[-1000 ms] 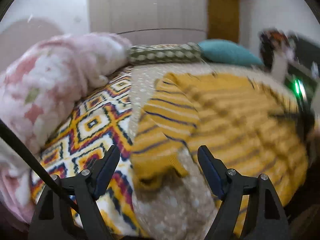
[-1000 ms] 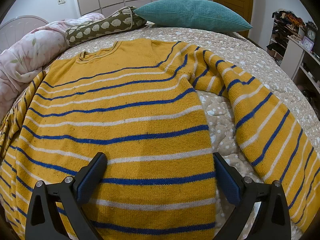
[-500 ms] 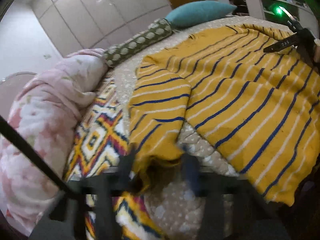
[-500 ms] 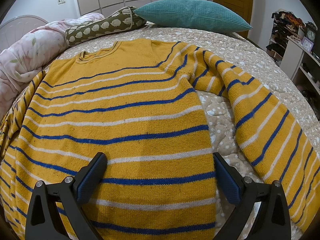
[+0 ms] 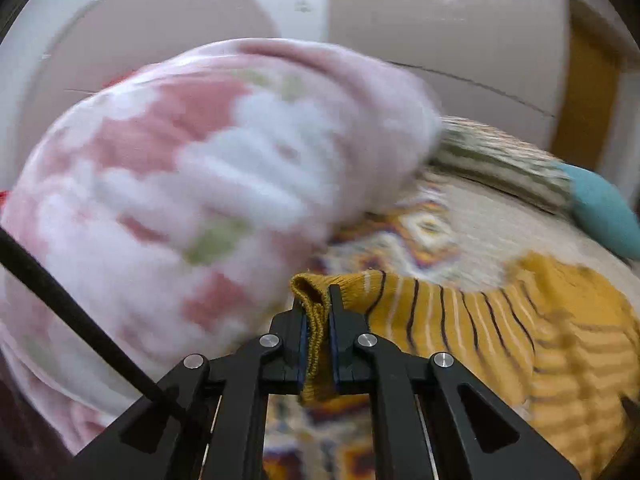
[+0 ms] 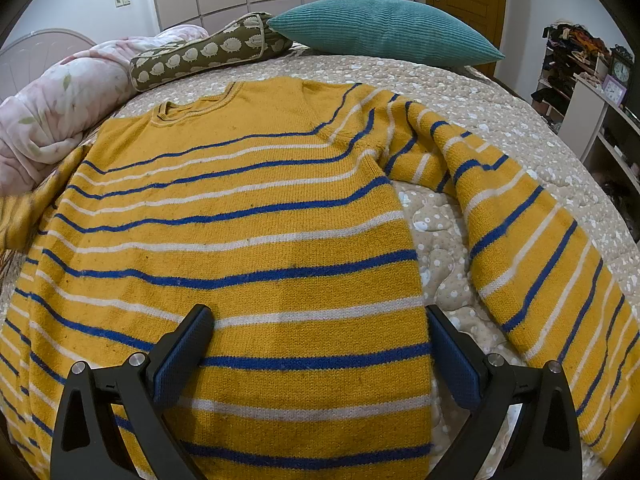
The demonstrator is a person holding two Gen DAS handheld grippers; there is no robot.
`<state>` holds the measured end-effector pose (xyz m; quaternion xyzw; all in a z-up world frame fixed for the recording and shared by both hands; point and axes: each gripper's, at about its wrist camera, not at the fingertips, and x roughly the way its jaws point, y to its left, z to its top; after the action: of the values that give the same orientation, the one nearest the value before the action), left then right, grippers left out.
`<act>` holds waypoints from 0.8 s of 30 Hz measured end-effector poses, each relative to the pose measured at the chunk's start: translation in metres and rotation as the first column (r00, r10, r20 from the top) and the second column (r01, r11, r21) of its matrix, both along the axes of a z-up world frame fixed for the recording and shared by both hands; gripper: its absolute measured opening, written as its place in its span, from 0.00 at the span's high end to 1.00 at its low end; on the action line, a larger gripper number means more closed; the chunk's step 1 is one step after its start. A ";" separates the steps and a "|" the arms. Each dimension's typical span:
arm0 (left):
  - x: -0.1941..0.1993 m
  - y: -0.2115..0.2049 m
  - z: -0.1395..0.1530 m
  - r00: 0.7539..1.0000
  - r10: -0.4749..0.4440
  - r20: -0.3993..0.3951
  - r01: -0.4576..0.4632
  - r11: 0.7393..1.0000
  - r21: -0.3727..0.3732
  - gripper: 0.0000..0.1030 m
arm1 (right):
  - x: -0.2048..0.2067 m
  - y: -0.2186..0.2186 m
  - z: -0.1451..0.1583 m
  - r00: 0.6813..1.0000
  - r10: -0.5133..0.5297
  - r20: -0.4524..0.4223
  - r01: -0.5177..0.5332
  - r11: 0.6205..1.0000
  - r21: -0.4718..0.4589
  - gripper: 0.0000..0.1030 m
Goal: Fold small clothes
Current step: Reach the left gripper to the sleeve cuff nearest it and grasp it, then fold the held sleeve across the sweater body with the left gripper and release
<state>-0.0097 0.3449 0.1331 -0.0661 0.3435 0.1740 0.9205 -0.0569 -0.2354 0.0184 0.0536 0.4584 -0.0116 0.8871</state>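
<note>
A yellow sweater (image 6: 256,240) with blue and white stripes lies spread flat on the bed, neck toward the far pillows. Its right sleeve (image 6: 532,248) lies stretched out toward the right. My left gripper (image 5: 318,300) is shut on the cuff of the left sleeve (image 5: 312,292) and holds it lifted; the striped sleeve (image 5: 460,320) trails off to the right. My right gripper (image 6: 316,344) is open and empty, hovering just above the sweater's lower body.
A pink floral quilt (image 5: 192,184) is bundled at the left. A patterned bolster (image 6: 208,56) and a teal pillow (image 6: 380,24) lie at the head. A colourful diamond-pattern blanket (image 5: 420,232) lies under the left sleeve. Shelves (image 6: 592,92) stand at the right.
My left gripper went from open in front of the left sleeve cuff to shut on it, and has lifted and swung it, the view blurring. The right gripper has not moved.
</note>
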 end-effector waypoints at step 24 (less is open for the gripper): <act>0.072 -0.247 0.044 0.879 -0.471 0.075 0.473 0.840 -0.267 0.92 | -0.004 -0.003 0.000 1.000 -0.002 0.023 0.001 0.999 0.040 0.00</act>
<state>0.0626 0.0983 0.1768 -0.1081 0.3671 -0.1077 0.9176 -0.0609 -0.2385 0.0184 0.0719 0.4481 -0.0023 0.8911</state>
